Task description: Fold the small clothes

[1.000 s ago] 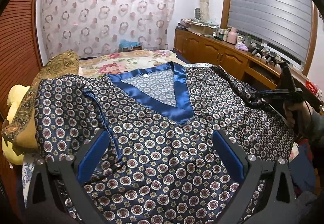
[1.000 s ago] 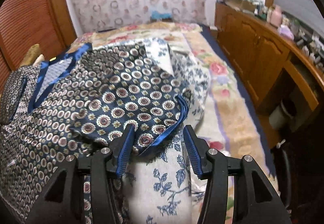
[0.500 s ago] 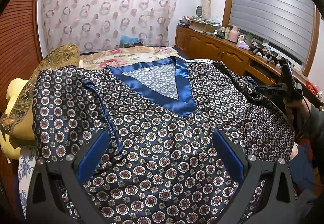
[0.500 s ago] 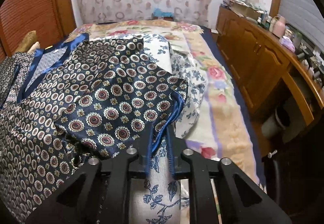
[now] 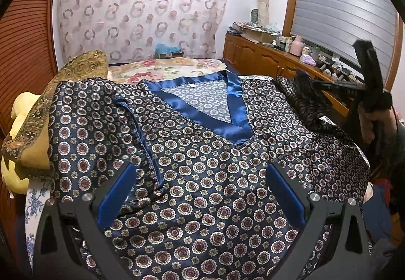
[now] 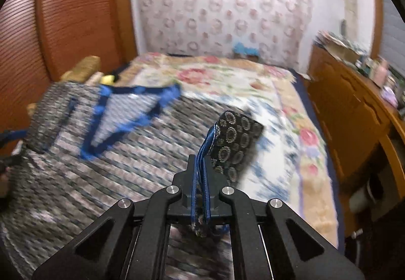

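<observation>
Left wrist view: shirt (image 5: 202, 166) lies front-up across the bed (image 5: 177, 67), V-neck (image 5: 222, 115) toward the far end; one sleeve (image 5: 101, 133) already laid inward at pic left. Left gripper (image 5: 200, 193) hovers over the lower front w/ jaws wide apart, nothing between them. At pic right, a hand (image 5: 372, 123) carries the right gripper (image 5: 316, 83), w/ the other sleeve (image 5: 306, 95) lifted off the bed. Right wrist view (bkgd blurred): right gripper (image 6: 201, 173) jaws closed tight on the blue-trimmed sleeve (image 6: 235, 138) cuff, fabric pinched between pads and standing up ahead of them. Step, as judged: 2nd sleeve fold-in, lift phase. Next move likely calls for carrying the cuff across toward the V-neck, laying it flat on the front, then letting go w/o dragging the body.
</observation>
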A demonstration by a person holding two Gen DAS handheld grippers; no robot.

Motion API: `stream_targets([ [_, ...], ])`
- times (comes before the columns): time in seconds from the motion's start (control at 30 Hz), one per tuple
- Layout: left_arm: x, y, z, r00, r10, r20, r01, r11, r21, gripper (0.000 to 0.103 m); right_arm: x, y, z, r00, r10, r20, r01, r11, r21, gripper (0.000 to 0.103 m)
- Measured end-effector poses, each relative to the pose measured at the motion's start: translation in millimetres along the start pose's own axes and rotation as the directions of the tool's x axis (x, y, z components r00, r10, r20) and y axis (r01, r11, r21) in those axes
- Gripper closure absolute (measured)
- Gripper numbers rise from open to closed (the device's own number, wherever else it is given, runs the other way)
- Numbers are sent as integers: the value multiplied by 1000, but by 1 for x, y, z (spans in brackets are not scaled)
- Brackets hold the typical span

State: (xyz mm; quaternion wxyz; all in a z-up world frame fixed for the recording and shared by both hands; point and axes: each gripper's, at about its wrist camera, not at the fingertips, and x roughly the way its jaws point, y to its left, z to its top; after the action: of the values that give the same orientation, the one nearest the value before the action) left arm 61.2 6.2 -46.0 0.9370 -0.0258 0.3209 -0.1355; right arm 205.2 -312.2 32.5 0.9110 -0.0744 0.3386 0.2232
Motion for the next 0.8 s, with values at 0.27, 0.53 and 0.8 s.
stream_targets([
  [0.27,-6,8,-2,1000,8,5,-7,1000,-16,0,7,56,33,998,62,18,-61,996,-64,72],
  [0.53,-6,10,-3,1000,7,7,-7,1000,-29,0,16,25,8,998,-45,-49,42,997,-57,68],
  [0.8,-3,9,-2,1000,12,3,-12,1000,-27,0,41,11,-35,983,-74,-170,69,997,-33,68],
])
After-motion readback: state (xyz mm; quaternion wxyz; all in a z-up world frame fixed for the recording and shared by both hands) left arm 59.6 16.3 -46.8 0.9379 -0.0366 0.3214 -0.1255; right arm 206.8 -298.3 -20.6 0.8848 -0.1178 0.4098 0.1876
